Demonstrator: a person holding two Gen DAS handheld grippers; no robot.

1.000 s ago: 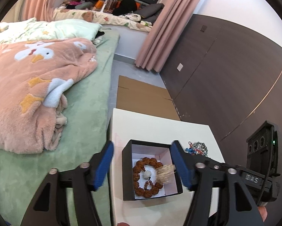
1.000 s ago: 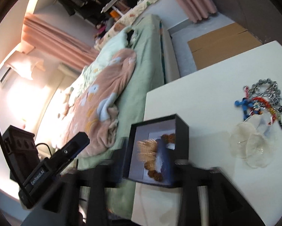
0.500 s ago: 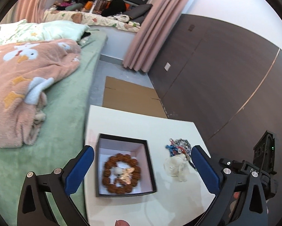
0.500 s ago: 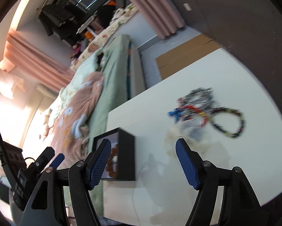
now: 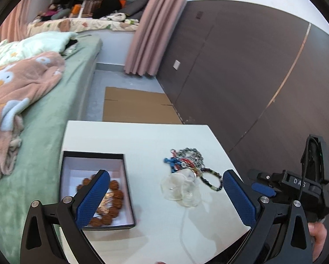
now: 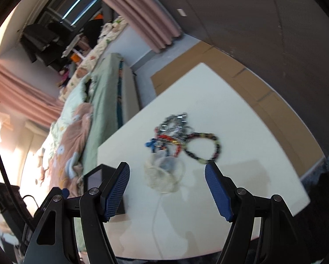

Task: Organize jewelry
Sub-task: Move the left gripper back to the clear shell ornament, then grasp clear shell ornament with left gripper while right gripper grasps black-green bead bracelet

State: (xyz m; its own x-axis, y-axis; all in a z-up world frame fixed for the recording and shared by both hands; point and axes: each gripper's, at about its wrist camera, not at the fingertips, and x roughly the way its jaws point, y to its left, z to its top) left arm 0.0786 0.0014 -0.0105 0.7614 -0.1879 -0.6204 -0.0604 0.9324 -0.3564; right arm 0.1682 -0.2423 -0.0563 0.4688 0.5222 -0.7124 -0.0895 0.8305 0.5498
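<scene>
Two pairs of blue-padded tongs were in our hands, and both stood wide apart, gripping nothing. Through the left tongs (image 5: 164, 194) we saw the white rectangular worktop (image 5: 142, 136). At its 8 o'clock corner sat the black open cardboard box with a white lining (image 5: 94, 154), holding the brown wooden bead bracelet (image 5: 116, 194), partly hidden behind our left pad. Toward 3 o'clock of the box, well apart from it, lay the tangled heap of silver, red and blue bead strings (image 5: 186, 159), with the dark bead loop (image 5: 211, 179) trailing from it and the clear plastic pouch (image 5: 180, 190) touching its near side. The right tongs (image 6: 166, 192) hovered above the same pouch (image 6: 162, 176), blurred in that view, the heap (image 6: 175, 129) lying at 12 o'clock of it. Beside the worktop, at 9 o'clock, stretched the green bed (image 5: 48, 114).
</scene>
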